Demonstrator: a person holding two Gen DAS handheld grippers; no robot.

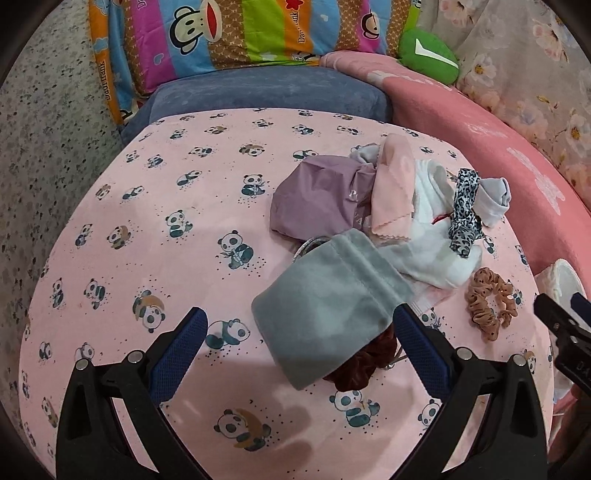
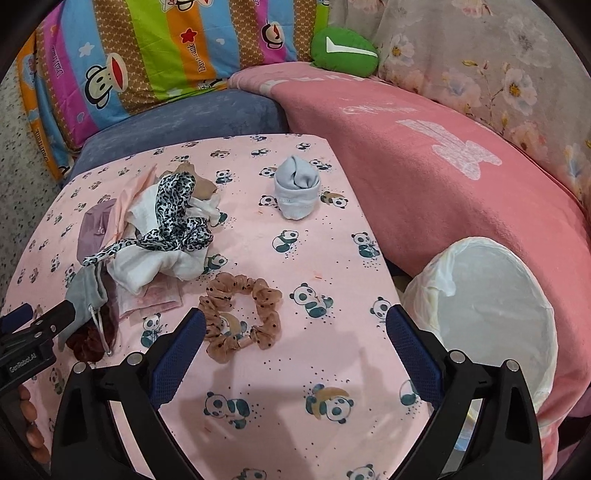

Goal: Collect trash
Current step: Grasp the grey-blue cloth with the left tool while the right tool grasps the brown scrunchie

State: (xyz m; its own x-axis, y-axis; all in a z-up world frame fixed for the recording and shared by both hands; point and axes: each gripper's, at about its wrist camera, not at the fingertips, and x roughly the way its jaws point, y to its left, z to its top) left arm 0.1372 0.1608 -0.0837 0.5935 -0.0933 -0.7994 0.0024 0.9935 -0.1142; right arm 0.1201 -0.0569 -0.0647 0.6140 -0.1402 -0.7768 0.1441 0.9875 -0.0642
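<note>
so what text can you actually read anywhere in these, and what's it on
"GenRobot.AI": left gripper body.
"Davy frank", roughly, letters blurred: striped quilt.
"P" and "VA", the rest hidden: purple pouch.
"DA", cut off: right gripper body.
Pink blanket marks: unreadable.

Home bedroom, panda-print sheet (image 1: 147, 221), cartoon pillow (image 1: 221, 33), pink blanket (image 2: 424, 177)

A pouch (image 1: 325, 317) lies before the cloth heap (image 1: 388, 199), scrunchie (image 2: 240, 317) right, bin (image 2: 491, 314) beyond the table (image 2: 295, 406) edge.
</note>
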